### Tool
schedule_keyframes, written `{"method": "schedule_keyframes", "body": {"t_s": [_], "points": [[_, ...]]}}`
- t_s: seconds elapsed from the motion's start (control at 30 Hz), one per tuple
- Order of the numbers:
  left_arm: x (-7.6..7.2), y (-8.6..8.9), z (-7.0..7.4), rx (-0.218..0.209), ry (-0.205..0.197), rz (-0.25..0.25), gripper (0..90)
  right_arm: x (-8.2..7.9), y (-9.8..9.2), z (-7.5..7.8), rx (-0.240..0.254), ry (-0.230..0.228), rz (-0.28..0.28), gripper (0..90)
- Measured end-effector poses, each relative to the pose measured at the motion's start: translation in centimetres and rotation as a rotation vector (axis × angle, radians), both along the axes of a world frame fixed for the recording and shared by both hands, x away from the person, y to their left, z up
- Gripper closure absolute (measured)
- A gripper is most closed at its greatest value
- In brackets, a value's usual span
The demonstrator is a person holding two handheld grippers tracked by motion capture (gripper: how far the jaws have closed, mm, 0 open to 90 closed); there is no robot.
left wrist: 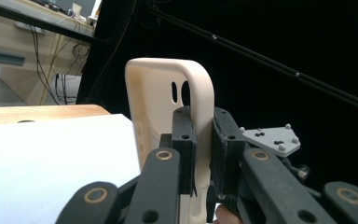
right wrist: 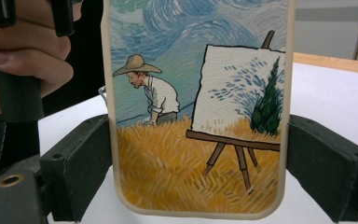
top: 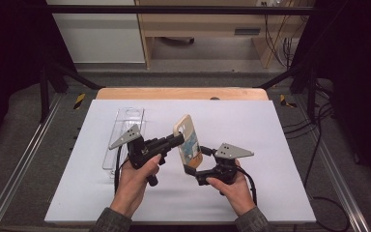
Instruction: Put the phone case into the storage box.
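A cream phone case (top: pixel 189 137) with a painted back, a man in a straw hat beside an easel in a yellow field, stands upright above the white mat. My left gripper (top: pixel 178 140) comes in from the left and is shut on the case's upper side rim. In the left gripper view its two pads pinch that rim (left wrist: pixel 200 100) just below the camera holes. My right gripper (top: pixel 195 163) holds the lower end of the case. In the right gripper view its pads (right wrist: pixel 81 163) press both long edges of the painted case (right wrist: pixel 196 116).
A clear plastic box (top: pixel 124 137) lies on the white mat (top: pixel 261 145) just left of my left hand. The mat covers a wooden table (top: pixel 181 93), with a dark metal frame and floor cables around it.
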State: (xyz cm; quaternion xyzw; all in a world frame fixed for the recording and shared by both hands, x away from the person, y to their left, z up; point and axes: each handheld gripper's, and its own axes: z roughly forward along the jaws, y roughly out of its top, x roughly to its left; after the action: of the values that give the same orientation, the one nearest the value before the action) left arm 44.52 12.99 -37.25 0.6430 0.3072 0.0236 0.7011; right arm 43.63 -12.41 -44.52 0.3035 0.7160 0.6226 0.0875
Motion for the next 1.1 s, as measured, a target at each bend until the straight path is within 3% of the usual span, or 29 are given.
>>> {"method": "schedule_keyframes", "body": {"t_s": [0.2, 0.5, 0.7, 0.87, 1.1], "points": [[-0.1, 0.2, 0.3, 0.019, -0.014, 0.016, 80.7, 0.5, 0.6, 0.0, 0.011, 0.013, 0.015, 9.8], [0.6, 0.8, 0.2, 0.034, -0.021, 0.056, 80.7, 0.8, -0.5, 0.5, -0.026, 0.025, -0.014, 6.8], [1.1, 1.2, 0.6, 0.080, -0.053, 0.106, 80.6, 1.1, -1.4, 1.1, -0.071, 0.020, -0.080, 6.1], [1.4, 1.7, 1.4, 0.093, -0.075, 0.146, 80.6, 1.8, -2.3, 1.9, -0.140, 0.012, -0.151, 7.2], [1.6, 3.1, 3.1, 0.103, -0.114, 0.197, 80.7, 2.7, -3.9, 2.5, -0.183, 0.001, -0.255, 12.7]]}}
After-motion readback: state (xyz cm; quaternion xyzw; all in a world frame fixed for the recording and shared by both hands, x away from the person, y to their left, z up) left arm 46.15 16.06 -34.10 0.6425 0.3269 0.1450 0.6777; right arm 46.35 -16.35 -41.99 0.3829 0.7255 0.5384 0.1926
